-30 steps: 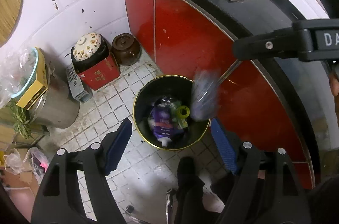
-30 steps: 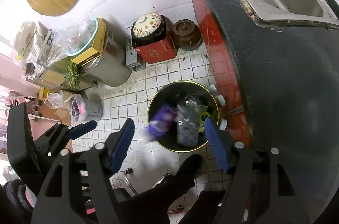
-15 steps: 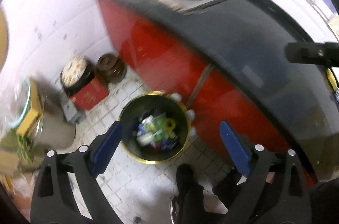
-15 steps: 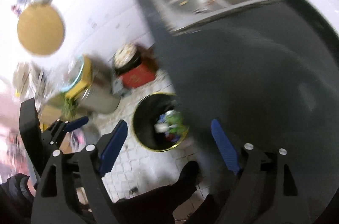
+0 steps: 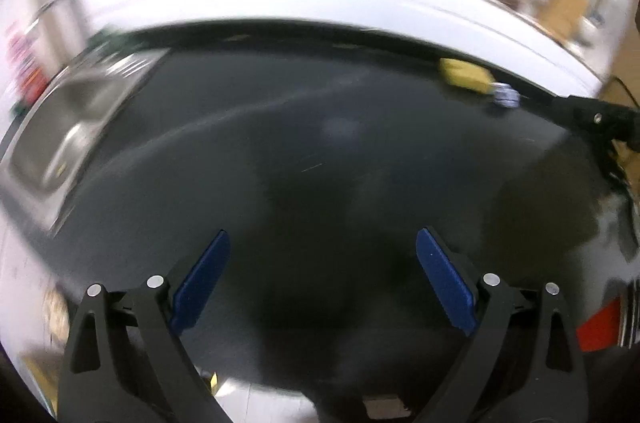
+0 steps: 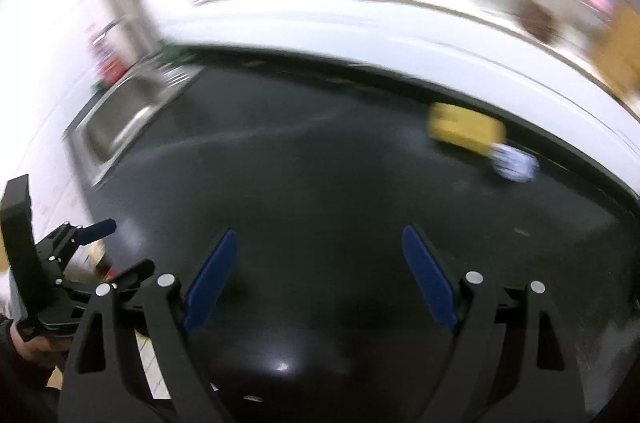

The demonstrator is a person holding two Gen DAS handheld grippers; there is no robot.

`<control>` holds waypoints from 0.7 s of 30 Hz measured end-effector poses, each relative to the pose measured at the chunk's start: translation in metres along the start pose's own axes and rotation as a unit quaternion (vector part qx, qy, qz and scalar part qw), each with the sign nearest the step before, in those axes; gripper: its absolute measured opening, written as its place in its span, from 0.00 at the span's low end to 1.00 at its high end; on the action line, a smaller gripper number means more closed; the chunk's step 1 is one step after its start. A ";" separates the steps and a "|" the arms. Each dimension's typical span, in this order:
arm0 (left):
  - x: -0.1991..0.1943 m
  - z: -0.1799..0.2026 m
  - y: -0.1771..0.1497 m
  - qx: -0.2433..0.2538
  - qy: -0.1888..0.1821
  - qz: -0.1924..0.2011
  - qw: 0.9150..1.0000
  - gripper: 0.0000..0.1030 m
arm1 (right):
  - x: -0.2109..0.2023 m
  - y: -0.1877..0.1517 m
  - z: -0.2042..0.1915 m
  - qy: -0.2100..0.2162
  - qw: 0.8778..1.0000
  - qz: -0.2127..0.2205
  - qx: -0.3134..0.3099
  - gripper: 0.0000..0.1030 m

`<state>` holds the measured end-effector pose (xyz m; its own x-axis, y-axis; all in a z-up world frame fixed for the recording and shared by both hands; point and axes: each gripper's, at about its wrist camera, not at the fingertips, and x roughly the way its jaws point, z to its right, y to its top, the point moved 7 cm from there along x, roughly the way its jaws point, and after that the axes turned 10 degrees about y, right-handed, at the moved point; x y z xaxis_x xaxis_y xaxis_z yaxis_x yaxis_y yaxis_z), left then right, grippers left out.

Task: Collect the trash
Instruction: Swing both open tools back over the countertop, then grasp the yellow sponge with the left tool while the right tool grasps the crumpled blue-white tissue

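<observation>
On dark counter [image 6: 320,207], yellow packet [image 6: 464,129] and small white-blue scrap [image 6: 514,163] seen at two o'clock of right gripper [image 6: 318,275], nearer than left gripper [image 5: 322,273]. Right jaws opening, left spread; nothing held.

Left gripper [image 5: 322,247] over the dark countertop [image 5: 320,151], jaws wide.
Nothing between the blue pads [image 5: 202,283]; blurred yellow packet [image 5: 464,76] sits far right, steel sink [image 5: 68,127] left.

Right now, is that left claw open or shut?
Open: the left gripper has blue pads spread wide with only dark counter between them.
</observation>
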<state>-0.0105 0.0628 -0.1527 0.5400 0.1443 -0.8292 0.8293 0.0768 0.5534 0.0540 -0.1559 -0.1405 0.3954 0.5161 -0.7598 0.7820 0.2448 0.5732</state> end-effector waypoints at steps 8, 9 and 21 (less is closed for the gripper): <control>0.012 0.126 0.047 0.104 -0.054 0.016 0.993 0.90 | -0.047 -0.031 0.108 -0.057 0.995 0.027 0.079 0.80; 0.015 0.133 0.048 0.111 -0.055 0.016 0.992 0.90 | -0.048 -0.034 0.116 -0.058 0.994 0.027 0.087 0.80; 0.092 0.197 0.113 0.177 -0.061 0.027 0.982 0.91 | -0.013 -0.006 0.180 -0.048 0.994 0.005 0.096 0.80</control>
<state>0.1616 -0.1094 -0.1820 0.5794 0.0179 -0.8149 0.7858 -0.2777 0.5526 0.1315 -0.3115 -0.1893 0.4406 0.4341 -0.7857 0.8515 0.0748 0.5189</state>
